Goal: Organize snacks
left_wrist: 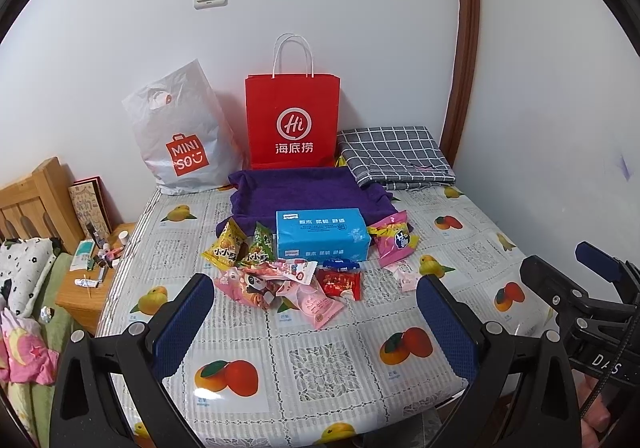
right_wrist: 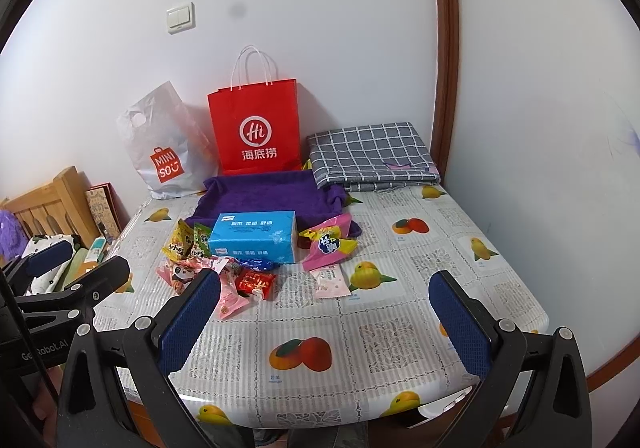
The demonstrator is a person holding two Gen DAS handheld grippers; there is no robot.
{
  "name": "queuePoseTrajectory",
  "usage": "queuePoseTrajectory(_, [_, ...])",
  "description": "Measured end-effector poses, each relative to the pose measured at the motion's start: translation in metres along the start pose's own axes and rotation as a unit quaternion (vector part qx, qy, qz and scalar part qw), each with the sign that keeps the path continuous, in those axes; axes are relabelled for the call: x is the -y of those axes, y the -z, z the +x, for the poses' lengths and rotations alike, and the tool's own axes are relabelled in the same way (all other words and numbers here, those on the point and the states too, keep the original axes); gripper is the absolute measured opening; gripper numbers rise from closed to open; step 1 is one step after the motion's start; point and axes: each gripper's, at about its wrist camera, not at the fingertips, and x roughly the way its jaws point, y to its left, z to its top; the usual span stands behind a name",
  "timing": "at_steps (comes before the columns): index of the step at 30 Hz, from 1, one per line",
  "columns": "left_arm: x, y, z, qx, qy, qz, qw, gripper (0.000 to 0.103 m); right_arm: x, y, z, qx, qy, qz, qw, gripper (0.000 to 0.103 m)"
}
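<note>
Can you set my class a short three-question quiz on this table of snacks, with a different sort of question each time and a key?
1. True or false: the left gripper is shut on a snack.
2. What stands directly behind the purple towel? A) the red paper bag B) a kettle C) a lamp
3. Fill in: the blue tissue pack lies between the yellow and green packets and the ____ packet.

Key
1. False: both it and the right gripper are open, above the table.
2. A
3. pink
</note>
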Motion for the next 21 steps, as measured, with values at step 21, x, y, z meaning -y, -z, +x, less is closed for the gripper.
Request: queuePoseTrajectory(21, [0.0034, -0.0035, -0.0028, 0.005, 0.0, 0.002, 1.0, 0.102, -0.0001, -0.0019, -0.0045, 0.004, -0.002, -0.001, 1.0, 0.103])
